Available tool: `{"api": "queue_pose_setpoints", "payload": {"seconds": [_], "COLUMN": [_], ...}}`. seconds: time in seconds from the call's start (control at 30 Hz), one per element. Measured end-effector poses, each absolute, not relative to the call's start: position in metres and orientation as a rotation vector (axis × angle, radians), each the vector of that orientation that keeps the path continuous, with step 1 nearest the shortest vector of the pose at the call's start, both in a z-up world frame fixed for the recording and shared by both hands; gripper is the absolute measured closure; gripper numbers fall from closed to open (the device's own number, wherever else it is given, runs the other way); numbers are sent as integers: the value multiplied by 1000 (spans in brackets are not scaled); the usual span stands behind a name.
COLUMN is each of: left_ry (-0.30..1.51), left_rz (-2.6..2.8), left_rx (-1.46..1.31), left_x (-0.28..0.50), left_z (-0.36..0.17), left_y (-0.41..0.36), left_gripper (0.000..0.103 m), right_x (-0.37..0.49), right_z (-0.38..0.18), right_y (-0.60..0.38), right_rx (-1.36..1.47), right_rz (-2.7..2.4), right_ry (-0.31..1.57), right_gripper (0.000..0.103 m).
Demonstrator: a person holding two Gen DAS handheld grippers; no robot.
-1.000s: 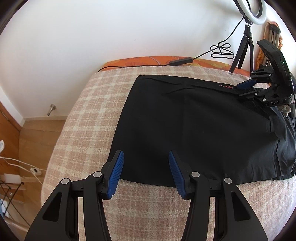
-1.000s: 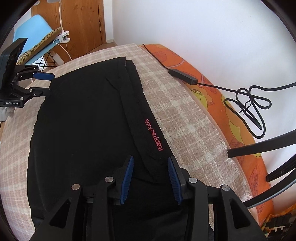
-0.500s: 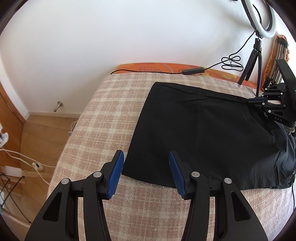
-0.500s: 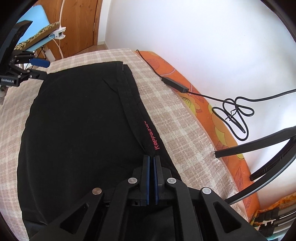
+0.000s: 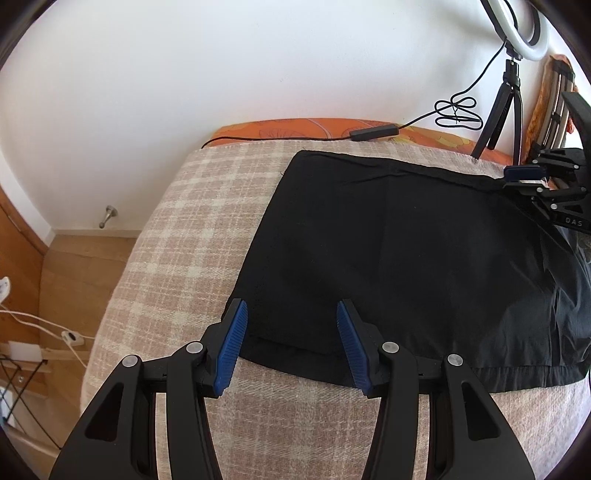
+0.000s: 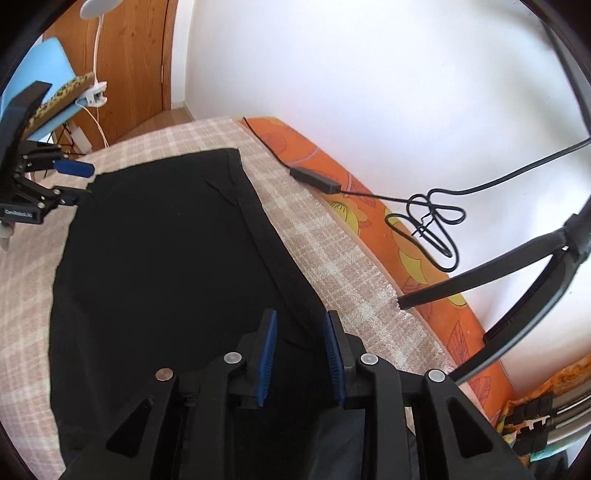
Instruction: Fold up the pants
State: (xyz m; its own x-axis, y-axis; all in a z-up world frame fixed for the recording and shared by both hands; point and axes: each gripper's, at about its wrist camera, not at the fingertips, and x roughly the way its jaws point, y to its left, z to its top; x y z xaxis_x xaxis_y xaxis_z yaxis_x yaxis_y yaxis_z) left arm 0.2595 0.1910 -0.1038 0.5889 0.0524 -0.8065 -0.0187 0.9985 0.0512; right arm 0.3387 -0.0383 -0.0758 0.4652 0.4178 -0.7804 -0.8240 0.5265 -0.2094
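- Black pants [image 5: 399,258] lie flat on the bed's checked beige blanket [image 5: 192,229], folded into a broad dark rectangle, with one long edge running near the orange sheet [image 5: 295,127] along the wall.
- Left tongs [image 5: 291,332] are spread wide, blue pads [image 5: 232,343] on either side of the near corner of the pants, where a hem line shows; the fabric sits between the pads, not pinched.
- Over from the other side, the left tongs [image 6: 70,181] show at the far corner of the cloth, one blue pad above the edge.
- Right tongs [image 6: 300,349] stand partly apart, a modest gap between the blue pads [image 6: 267,358], right over the strip of cloth along the pants' [image 6: 159,258] wall-side edge. Nothing is clamped between them.
- From the left camera, the right tongs [image 5: 524,179] show at the far right edge of the pants, low against the cloth; whether they touch it I cannot tell.
- A black cable [image 6: 436,218] with an inline control box [image 6: 314,179] lies on the orange sheet [image 6: 369,221], looped in a tangle against the wall.
- A tripod [image 5: 506,107] carrying a ring light [image 5: 524,33] stands at the bed's far corner.
- A blue chair [image 6: 40,85] with a leopard-print cushion sits by the wooden door [image 6: 129,66].
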Motion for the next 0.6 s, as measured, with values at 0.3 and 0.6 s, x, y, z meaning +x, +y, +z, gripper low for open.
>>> {"api": "queue_pose_setpoints", "payload": {"seconds": [0.3, 0.6], "left_ry": [945, 956], "left_rz": [41, 96], "left_rx": [49, -12], "left_x": [257, 255], "left_z": [-99, -91], "left_y": [183, 204], "left_gripper": [52, 52], "right_x": [228, 160], "right_z": [-38, -97], "right_y": [-131, -160], "right_rx": [-489, -555], "right_rz": [999, 893], "right_ry": [824, 944], "right_gripper": [70, 69]}}
